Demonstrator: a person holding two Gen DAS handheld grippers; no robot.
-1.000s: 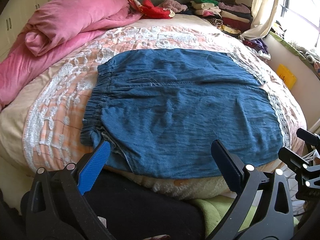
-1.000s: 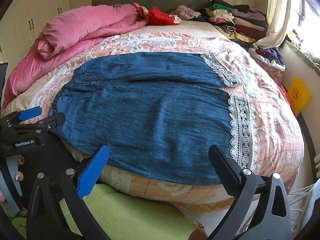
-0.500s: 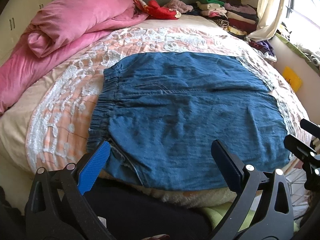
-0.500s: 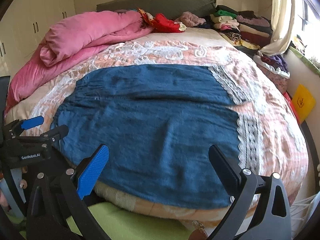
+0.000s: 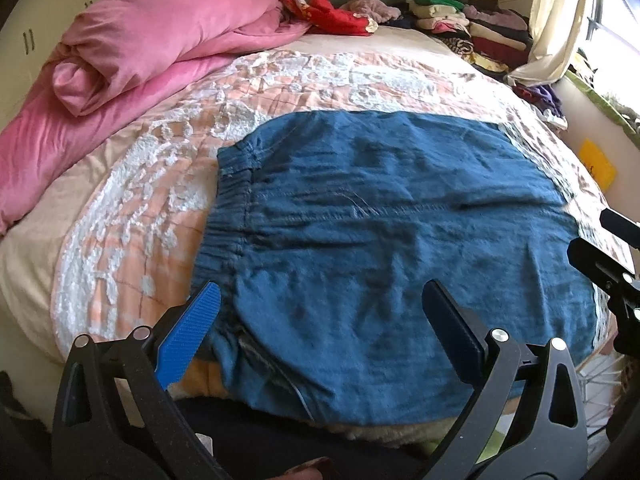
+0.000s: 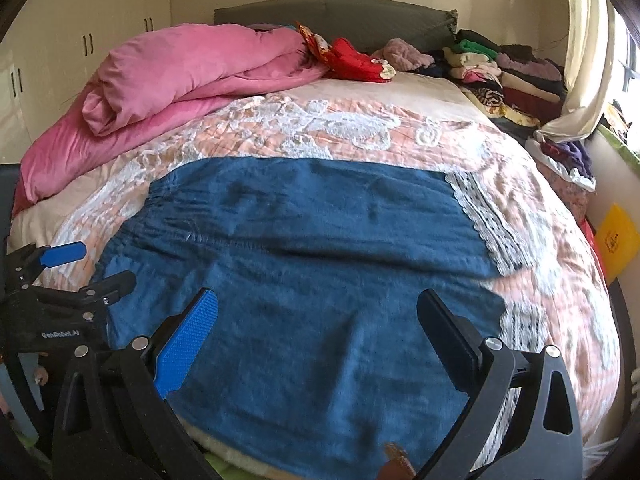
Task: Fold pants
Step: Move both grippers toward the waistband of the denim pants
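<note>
Blue denim pants (image 5: 392,232) lie flat across the near half of the bed, the gathered elastic waistband (image 5: 228,216) on the left and the leg ends toward the right (image 6: 460,240). My left gripper (image 5: 320,320) hangs open over the near waist corner, holding nothing. Over the near edge of the pants (image 6: 312,280) my right gripper (image 6: 316,320) is open too, nothing between its fingers. Each gripper shows at the side of the other's view: the right gripper (image 5: 616,256) and the left gripper (image 6: 80,268).
The bed carries a peach quilt with white lace (image 6: 360,128). A rolled pink duvet (image 5: 152,48) lies at the far left, a red garment (image 5: 336,16) by the headboard, stacked folded clothes (image 6: 500,68) far right. A yellow item (image 6: 616,240) and a curtain (image 5: 556,28) stand by the right wall.
Both grippers have moved forward and up over the bed, so the pants sit lower and closer between their fingers. The pants have not shifted. Both stay open.
</note>
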